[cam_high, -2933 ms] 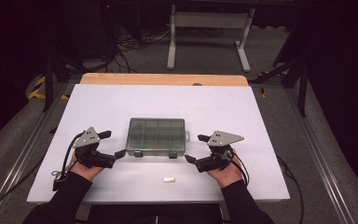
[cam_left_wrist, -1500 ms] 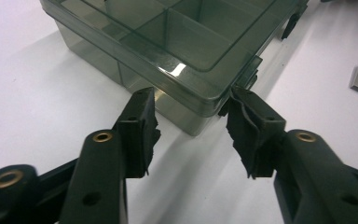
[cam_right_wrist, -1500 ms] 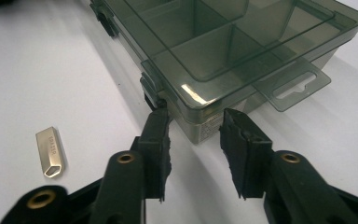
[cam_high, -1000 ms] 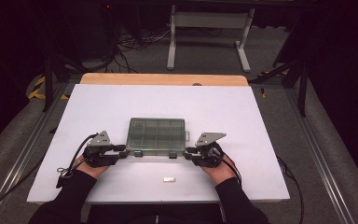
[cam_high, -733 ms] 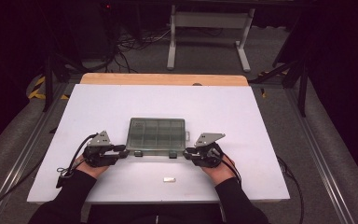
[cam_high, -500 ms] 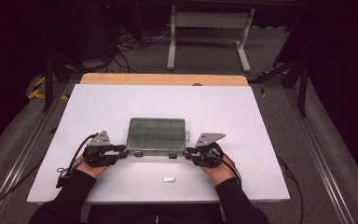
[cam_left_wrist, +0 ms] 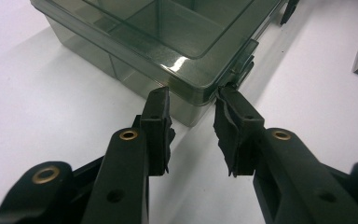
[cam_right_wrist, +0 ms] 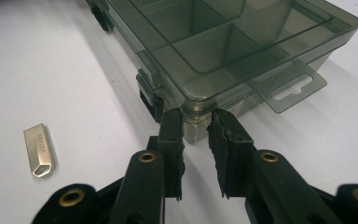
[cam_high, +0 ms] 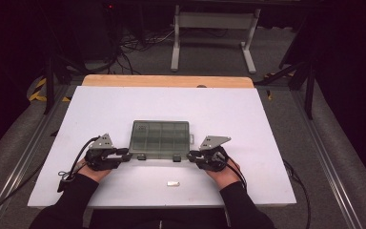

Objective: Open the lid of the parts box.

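With both tools set at the near corners of the smoky compartment box, which lies at centre frame on the white table, the step looks like a two-sided grip. At lower left, the left gripper has its jaws slightly spread astride the corner, seemingly not yet pinching. A small metal tag lies below centre. At lower right, the right gripper stands likewise. Both should close evenly, clear of the latches.
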The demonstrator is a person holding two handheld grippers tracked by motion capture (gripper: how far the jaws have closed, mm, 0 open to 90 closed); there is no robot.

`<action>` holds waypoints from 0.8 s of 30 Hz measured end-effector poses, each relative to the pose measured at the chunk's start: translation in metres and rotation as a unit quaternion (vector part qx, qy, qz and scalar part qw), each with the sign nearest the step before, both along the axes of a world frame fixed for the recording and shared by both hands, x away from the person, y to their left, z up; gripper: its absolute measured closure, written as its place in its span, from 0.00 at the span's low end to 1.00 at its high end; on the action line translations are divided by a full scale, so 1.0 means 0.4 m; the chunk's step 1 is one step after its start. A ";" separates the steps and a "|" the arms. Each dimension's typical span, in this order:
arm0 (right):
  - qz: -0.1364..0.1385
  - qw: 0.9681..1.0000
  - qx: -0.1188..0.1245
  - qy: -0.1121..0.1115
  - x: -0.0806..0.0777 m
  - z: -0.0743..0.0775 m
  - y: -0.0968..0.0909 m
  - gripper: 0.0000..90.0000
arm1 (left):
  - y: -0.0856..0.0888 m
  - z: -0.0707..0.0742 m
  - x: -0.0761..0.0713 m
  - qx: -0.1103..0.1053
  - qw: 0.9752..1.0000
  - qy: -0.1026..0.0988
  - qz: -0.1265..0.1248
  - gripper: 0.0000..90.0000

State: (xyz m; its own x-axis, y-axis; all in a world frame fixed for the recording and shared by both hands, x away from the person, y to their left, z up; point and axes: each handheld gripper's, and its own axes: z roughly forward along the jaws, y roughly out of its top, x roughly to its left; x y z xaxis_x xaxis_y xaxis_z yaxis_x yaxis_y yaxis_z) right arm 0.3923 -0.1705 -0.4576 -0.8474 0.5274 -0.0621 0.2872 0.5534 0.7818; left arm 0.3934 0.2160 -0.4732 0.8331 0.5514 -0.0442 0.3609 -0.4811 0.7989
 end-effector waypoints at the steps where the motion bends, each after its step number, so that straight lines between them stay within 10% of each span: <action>1: 0.000 1.000 0.000 -0.001 0.000 0.000 0.000 0.83 | 0.000 0.000 0.000 0.000 1.000 -0.001 0.000 0.74; 24: 0.001 1.000 0.017 -0.018 -0.006 0.011 -0.002 0.83 | 0.001 0.003 0.000 -0.001 1.000 -0.006 -0.006 0.72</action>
